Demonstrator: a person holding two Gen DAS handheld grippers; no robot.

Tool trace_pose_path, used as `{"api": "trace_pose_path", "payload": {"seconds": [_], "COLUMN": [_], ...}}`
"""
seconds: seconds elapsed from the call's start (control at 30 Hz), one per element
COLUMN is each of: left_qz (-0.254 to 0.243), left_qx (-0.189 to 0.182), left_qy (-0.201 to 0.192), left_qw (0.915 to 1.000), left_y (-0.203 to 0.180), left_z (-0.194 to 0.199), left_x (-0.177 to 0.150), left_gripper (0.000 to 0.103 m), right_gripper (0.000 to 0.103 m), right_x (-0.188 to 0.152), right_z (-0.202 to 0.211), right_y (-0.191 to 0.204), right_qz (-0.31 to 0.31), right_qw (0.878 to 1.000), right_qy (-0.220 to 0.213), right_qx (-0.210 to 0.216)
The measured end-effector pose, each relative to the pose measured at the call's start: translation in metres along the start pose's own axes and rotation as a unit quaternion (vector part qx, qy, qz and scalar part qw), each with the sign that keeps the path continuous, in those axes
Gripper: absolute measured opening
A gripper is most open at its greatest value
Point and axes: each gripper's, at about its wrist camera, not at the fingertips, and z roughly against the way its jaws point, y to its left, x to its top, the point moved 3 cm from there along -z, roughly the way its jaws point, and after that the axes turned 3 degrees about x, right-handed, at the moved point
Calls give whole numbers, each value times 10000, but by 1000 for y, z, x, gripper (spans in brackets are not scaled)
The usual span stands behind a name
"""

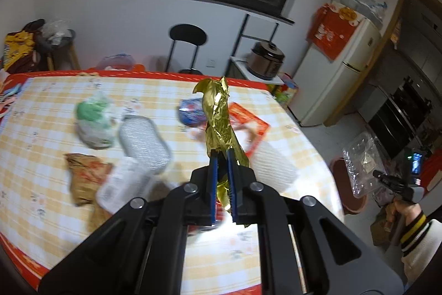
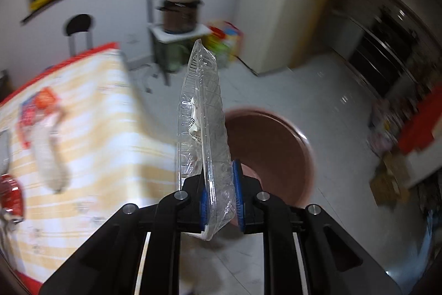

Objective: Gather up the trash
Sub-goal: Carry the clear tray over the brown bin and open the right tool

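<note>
My left gripper (image 1: 221, 156) is shut on a crumpled gold foil wrapper (image 1: 218, 118) and holds it above the table (image 1: 41, 212). My right gripper (image 2: 220, 170) is shut on a clear plastic clamshell container (image 2: 201, 112), held upright off the table's right side, above and just left of a brown round bin (image 2: 276, 145) on the floor. In the left wrist view the right gripper (image 1: 386, 179) with the clear container (image 1: 362, 162) shows at far right over the bin (image 1: 350, 201). More trash lies on the table: a green-white bag (image 1: 94, 120), a foil tray (image 1: 143, 143), brown paper (image 1: 85, 173), a white labelled pack (image 1: 121, 187).
A blue wrapper (image 1: 190, 112) and a red-orange packet (image 1: 248, 126) lie at the table's far side. A black stool (image 1: 187, 43), a cooker on a stand (image 1: 266, 60) and a fridge (image 1: 337, 68) stand beyond. A red can (image 2: 9, 195) sits at the table's left.
</note>
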Motion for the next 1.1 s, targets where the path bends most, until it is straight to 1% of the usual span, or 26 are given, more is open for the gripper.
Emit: {"api": "trace_pose_path", "payload": {"seconds": [0.1,0.2,0.27,0.33,0.47,0.53,0.57,0.63,0.77,0.8,0.83,0.87,0.9,0.93,0.97,1.0,1.03,1.1], "left_qz": [-107,-238,-326,-468,-743,-895,-971,-1157,-1470,-1544,-1603,-1651,-1714,-1771,-1839,-1900,-1929,-2041], "left_qx": [-118,-231,-307,-386,-631,-813,-908,-1141,-1707,-1926,-2081,-2206,-2409,-2605,-2716,-2679,-2658,-2681], "left_qy": [106,230,303,363,505,589,637,760,1065,1199,1270,1304,1331,1339,1288,1183,1088,949], "left_qw": [9998,9992,9985,9975,9940,9909,9891,9838,9685,9616,9565,9524,9460,9396,9358,9371,9382,9367], "left_y": [-32,-63,-80,-100,-137,-160,-171,-198,-259,-283,-300,-314,-335,-353,-370,-381,-388,-394], "left_z": [-13,-27,-36,-43,-60,-70,-75,-89,-118,-129,-136,-142,-149,-154,-157,-159,-158,-154], "left_x": [-4,-8,-10,-13,-14,-15,-15,-15,-19,-21,-22,-23,-23,-23,-22,-20,-19,-16], "left_gripper": [11,11,11,11,11,11,11,11,11,11,11,11,11,17,44,59,71,75], "right_gripper": [17,18,23,50,64,75,77,84,89,89,90,90,90,91,91,93,94,97], "right_x": [-4,-7,-6,-5,-3,-5,-5,-8,-16,-20,-23,-26,-29,-31,-34,-36,-38,-41], "right_z": [-26,-51,-58,-58,-47,-37,-33,-22,-6,-1,2,6,8,10,14,17,20,27], "right_y": [-37,-59,-69,-77,-91,-98,-102,-108,-122,-129,-135,-142,-148,-153,-158,-160,-163,-166], "right_qz": [-202,-416,-469,-563,-736,-863,-900,-952,-1044,-1114,-1166,-1239,-1294,-1347,-1396,-1426,-1452,-1492], "right_qw": [9994,9982,9979,9977,9971,9961,9958,9954,9944,9937,9930,9921,9914,9906,9899,9893,9888,9880], "right_qy": [179,422,442,382,203,98,61,-23,-128,-154,-163,-165,-164,-163,-172,-180,-195,-254], "right_qx": [-207,-113,-77,-74,50,120,134,113,60,17,-16,-66,-102,-145,-202,-242,-277,-304]}}
